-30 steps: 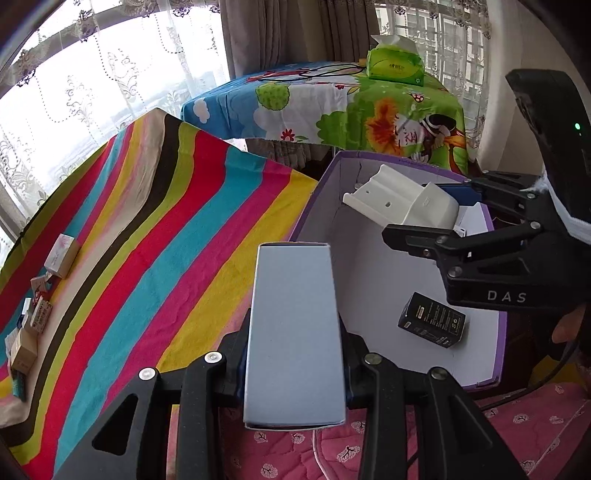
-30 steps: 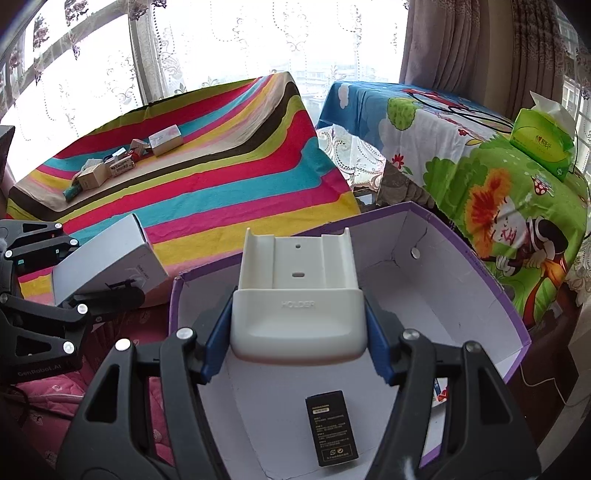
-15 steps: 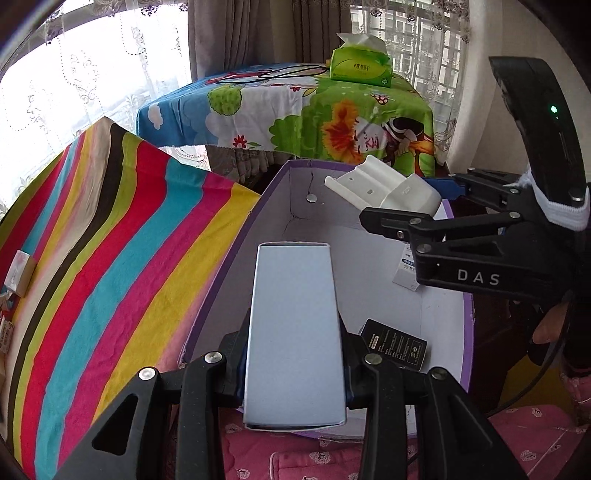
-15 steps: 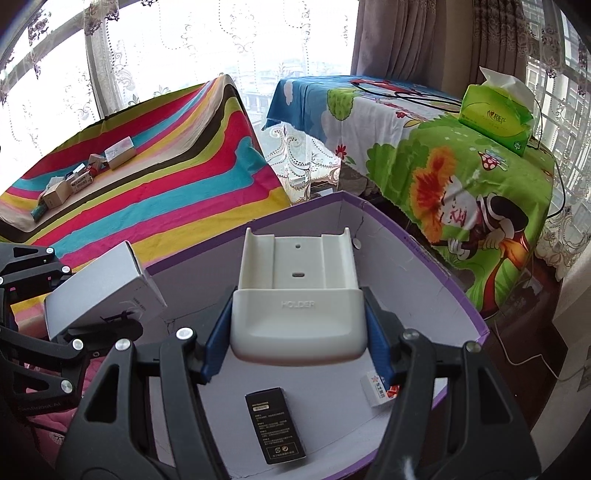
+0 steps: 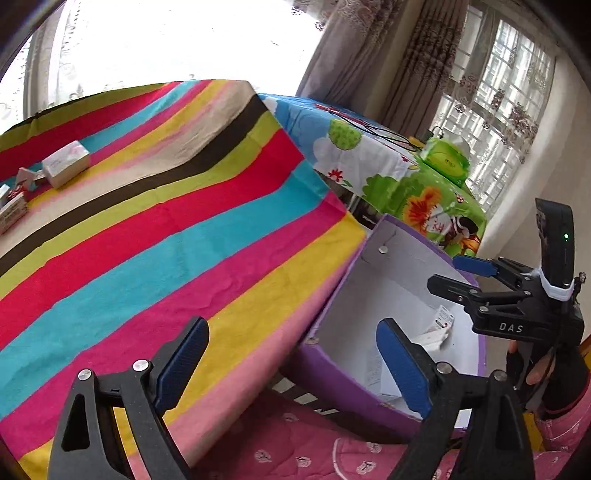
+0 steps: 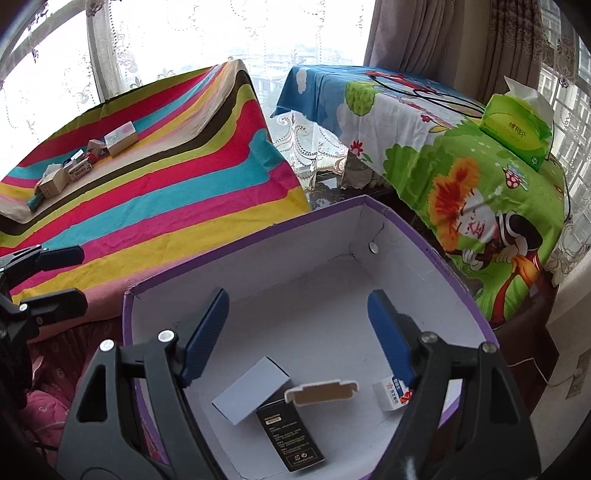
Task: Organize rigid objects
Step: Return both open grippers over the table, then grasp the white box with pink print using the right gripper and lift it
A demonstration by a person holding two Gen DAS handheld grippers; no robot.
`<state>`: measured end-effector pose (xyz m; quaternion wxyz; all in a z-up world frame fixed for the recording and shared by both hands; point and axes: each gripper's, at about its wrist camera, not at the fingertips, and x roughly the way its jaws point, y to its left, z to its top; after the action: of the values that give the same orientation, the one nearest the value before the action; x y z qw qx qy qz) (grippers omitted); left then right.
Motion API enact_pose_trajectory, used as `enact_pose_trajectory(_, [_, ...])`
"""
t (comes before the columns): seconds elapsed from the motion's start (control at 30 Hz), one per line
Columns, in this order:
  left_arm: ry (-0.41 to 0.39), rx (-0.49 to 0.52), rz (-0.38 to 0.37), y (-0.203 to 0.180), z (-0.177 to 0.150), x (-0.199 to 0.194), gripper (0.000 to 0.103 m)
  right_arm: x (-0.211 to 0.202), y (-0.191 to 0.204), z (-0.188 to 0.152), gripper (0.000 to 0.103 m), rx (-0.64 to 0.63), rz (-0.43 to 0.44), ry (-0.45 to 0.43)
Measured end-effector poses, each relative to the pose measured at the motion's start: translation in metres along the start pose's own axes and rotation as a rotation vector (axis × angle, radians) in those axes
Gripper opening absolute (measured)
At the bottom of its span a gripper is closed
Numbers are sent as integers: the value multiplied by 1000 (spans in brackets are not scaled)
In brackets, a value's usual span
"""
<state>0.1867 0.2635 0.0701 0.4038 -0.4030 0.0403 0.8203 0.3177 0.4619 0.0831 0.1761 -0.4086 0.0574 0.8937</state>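
Purple box (image 6: 436,240) holding grey carton (image 6: 251,389), "DAS" on right claw (image 5: 448,275), both claws just opened wide, empty, left claw (image 5: 291,354).

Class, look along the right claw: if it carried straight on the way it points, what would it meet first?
Probably the white floor of the purple box. The open right claw points down into it, beyond the items lying nearer; depth is uncertain.

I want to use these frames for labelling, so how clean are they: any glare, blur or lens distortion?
Left wrist view: the window is blown out to white, the striped cloth is softly motion-blurred, and straight edges bow from the fisheye. Right wrist view: sharper, with the purple box evenly lit, though the white holder is smeared.
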Motion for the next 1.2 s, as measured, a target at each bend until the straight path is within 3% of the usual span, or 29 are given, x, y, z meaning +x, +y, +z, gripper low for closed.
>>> enact_pose_trajectory(0.1, [-41,-79,126,55,-15,-24,102,12,43,7,82,-96,55,20])
enact_pose_trajectory(0.37, [-69,-182,512,195,-44,-82,103,54,188,49,84,-430,223,-15])
enact_pose_trajectory(0.47, [-32,-262,675,254,-50,-92,103,81,243,67,87,-523,298,-33])
enact_pose_trajectory(0.57, [30,-333,795,308,-64,-99,103,118,292,85,87,-585,355,4])
enact_pose_trajectory(0.73, [26,-456,776,360,-74,-114,103,174,347,125,87,-600,410,46])
enact_pose_trajectory(0.8, [9,-524,729,373,-75,-116,103,191,365,144,87,-617,419,43])
enact_pose_trajectory(1.0, [7,-552,762,374,-72,-114,103,239,407,194,87,-656,419,26])
enact_pose_trajectory(1.07, [7,-551,763,372,-72,-115,103,249,403,215,87,-568,372,3])
enact_pose_trajectory(1.13, [7,-551,763,371,-72,-116,103,252,383,238,87,-388,383,-37])
enact_pose_trajectory(1.2, [7,-551,763,371,-72,-116,103,265,354,261,87,-119,449,48])
